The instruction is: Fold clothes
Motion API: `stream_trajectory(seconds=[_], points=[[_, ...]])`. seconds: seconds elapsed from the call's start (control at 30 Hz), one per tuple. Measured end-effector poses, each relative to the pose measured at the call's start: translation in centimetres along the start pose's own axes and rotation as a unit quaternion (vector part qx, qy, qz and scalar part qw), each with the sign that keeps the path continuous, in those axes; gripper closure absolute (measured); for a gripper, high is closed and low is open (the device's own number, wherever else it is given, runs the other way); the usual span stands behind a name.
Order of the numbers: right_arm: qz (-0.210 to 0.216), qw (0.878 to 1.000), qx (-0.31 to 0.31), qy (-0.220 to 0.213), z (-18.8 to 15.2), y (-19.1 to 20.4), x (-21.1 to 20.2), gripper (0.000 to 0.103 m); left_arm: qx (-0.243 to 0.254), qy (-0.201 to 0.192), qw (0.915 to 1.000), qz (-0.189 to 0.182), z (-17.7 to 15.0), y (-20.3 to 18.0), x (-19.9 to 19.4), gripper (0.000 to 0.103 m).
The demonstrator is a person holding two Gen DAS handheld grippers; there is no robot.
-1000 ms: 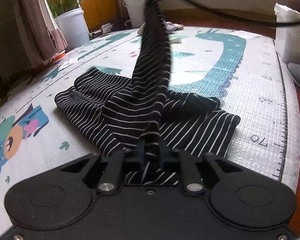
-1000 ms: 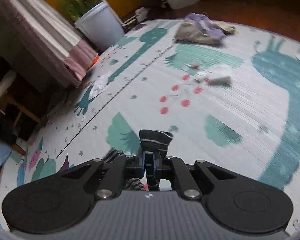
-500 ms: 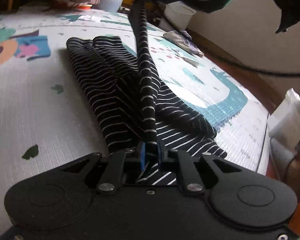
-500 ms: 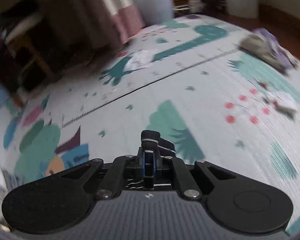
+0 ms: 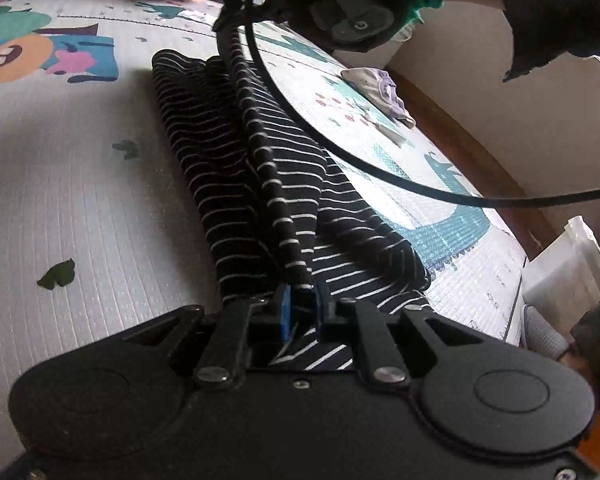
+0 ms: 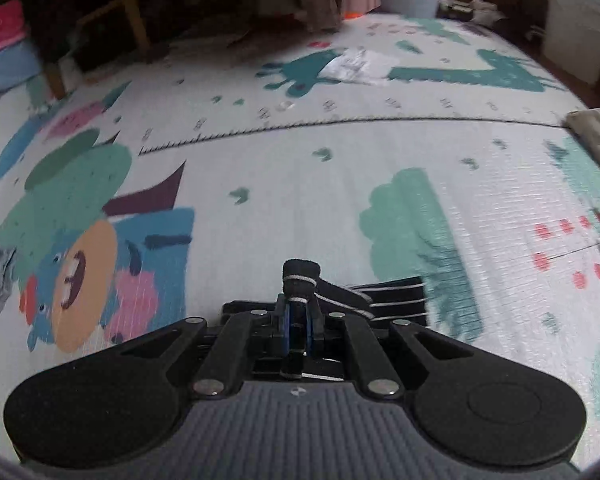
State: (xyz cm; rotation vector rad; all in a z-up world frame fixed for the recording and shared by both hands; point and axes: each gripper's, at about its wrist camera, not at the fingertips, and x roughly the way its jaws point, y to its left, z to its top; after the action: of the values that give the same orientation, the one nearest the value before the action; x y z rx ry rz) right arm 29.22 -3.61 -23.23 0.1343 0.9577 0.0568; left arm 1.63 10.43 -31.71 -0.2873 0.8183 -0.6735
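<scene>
**Striped garment held taut between two grippers above a play mat**

On the left, bare play mat [image 5: 80, 200] stretches away, printed with cartoon animals and small green leaves, with open room for moving. A black garment with thin white stripes [image 5: 228, 168] lies on the mat in loose lengthwise folds, running from the near edge toward the far side. The left gripper [image 5: 300, 304] is clenched on the garment's near end, the cloth pinched between its blue pads. A narrow band of the same fabric rises from there to the right gripper [image 5: 236, 12], seen at the top of the left wrist view, which grasps the far end; a black cable [image 5: 340, 152] hangs across it. In the right wrist view, the right gripper [image 6: 298, 320] is clenched on a rolled tip of striped cloth.

The fold looks early: the garment is gathered but not squared, and flattening and further folds appear left to do.

To the right, a small crumpled heap of pale clothes [image 5: 380, 88] lies near the mat's far right edge, beyond which are wooden floor and a wall. A white plastic box [image 5: 568, 272] stands just off the mat's right edge.
</scene>
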Motion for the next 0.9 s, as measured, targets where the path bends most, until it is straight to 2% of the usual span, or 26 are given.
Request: stream_trajectory(seconds=[0.2, 0.27, 0.3, 0.33, 0.4, 0.43, 0.5, 0.6, 0.67, 0.77, 0.83, 0.9], points=[[0.039, 0.999, 0.002, 0.030, -0.4, 1.0, 1.9, 0.091, -0.035, -0.001, 0.9994, -0.007, 0.2, 1.1, -0.1, 0.093], [0.064, 0.997, 0.006, 0.032, -0.4, 0.8, 2.4, 0.074, -0.042, 0.000, 0.9991, -0.007, 0.2, 1.2, -0.1, 0.093], [0.078, 0.996, 0.013, 0.029, -0.3, 0.4, 2.3, 0.057, -0.045, 0.000, 0.9990, -0.006, 0.2, 1.3, -0.2, 0.093], [0.089, 0.996, 0.021, 0.022, -0.2, -0.1, 2.1, 0.051, -0.048, 0.000, 0.9988, -0.005, 0.2, 1.4, -0.1, 0.093], [0.133, 0.990, 0.038, 0.012, 0.1, -1.4, 1.7, 0.048, -0.054, 0.002, 0.9985, -0.005, 0.2, 1.6, -0.1, 0.093], [0.149, 0.988, 0.042, 0.009, 0.3, -2.0, 1.4, 0.047, -0.055, 0.003, 0.9985, -0.004, 0.3, 1.6, -0.1, 0.093], [0.156, 0.987, 0.039, -0.013, 0.5, -3.3, 0.2, 0.047, -0.057, 0.004, 0.9984, -0.002, 0.3, 1.7, -0.1, 0.093], [0.147, 0.988, 0.006, -0.039, -0.7, -4.8, -2.2, 0.048, -0.066, 0.004, 0.9978, -0.002, 0.3, 1.8, -0.1, 0.093], [0.146, 0.988, -0.016, -0.048, -2.8, -5.9, -4.0, 0.048, -0.078, 0.007, 0.9969, -0.005, 0.4, 2.0, -0.1, 0.093], [0.144, 0.986, -0.068, -0.051, -6.9, -7.4, -6.2, 0.053, -0.098, 0.011, 0.9951, -0.012, 0.3, 1.9, -0.3, 0.093], [0.142, 0.983, -0.104, -0.046, -9.8, -8.2, -7.6, 0.062, -0.096, 0.011, 0.9952, -0.014, 0.3, 1.5, -0.8, 0.093], [0.137, 0.981, -0.129, -0.046, -12.9, -9.0, -9.5, 0.062, -0.103, -0.005, 0.9947, -0.003, 0.7, 1.5, -1.8, 0.090]])
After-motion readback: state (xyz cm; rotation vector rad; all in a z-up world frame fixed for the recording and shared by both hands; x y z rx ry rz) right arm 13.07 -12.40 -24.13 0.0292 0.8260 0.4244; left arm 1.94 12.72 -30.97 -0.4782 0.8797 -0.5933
